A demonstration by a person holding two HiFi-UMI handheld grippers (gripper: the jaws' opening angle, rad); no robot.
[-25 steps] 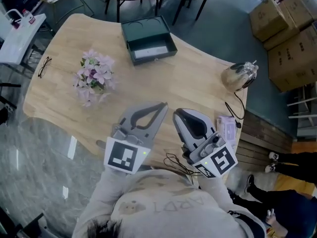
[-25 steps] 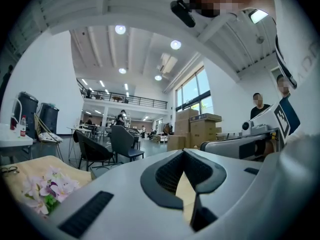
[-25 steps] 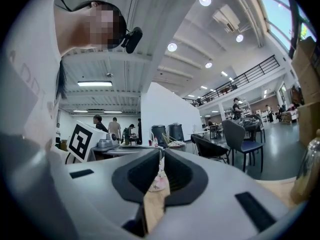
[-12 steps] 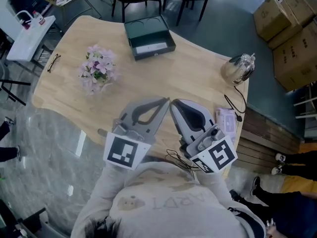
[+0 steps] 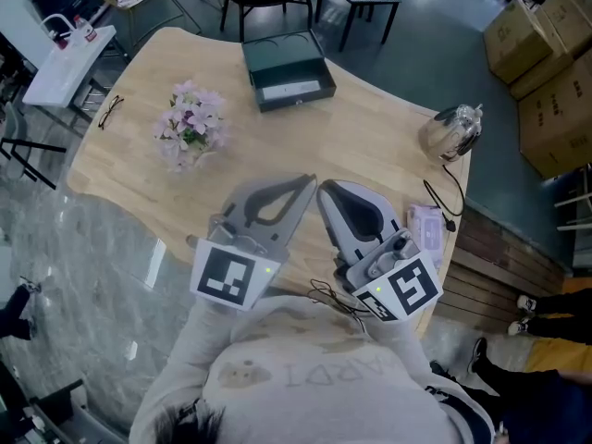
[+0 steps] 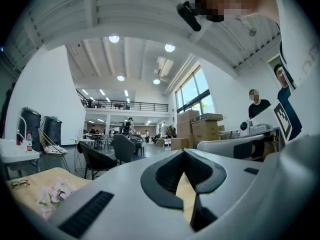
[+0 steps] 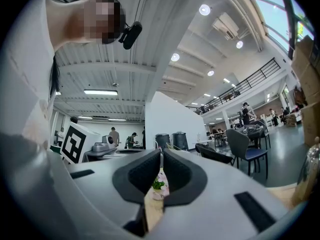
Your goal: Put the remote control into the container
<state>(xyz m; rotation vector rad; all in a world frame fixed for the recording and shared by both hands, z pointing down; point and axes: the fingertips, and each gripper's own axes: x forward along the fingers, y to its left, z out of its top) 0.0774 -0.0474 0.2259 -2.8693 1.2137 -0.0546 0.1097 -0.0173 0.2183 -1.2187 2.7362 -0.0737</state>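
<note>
Near, the left gripper [image 5: 309, 182] and right gripper [image 5: 324, 193] hover closed on nothing; a remote-like pale bar [image 5: 298, 92] lies in the far container [image 5: 280, 54].

Pale wood on table [image 5: 370, 146], matt, smooth grain. Dark green matt finish on container [image 5: 277, 55], material unclear. Glossy mirror-like metal on kettle [image 5: 450, 134]. Polished grey stone look on floor [image 5: 74, 266]. Smooth matt grey plastic on left claw [image 5: 310, 182] and right claw [image 5: 324, 192].

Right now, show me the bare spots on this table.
The wooden tabletop is bare between the pink flower bunch, the dark green open box and the shiny kettle. The right edge is crowded: kettle, black cable, pale pink packet.
</note>
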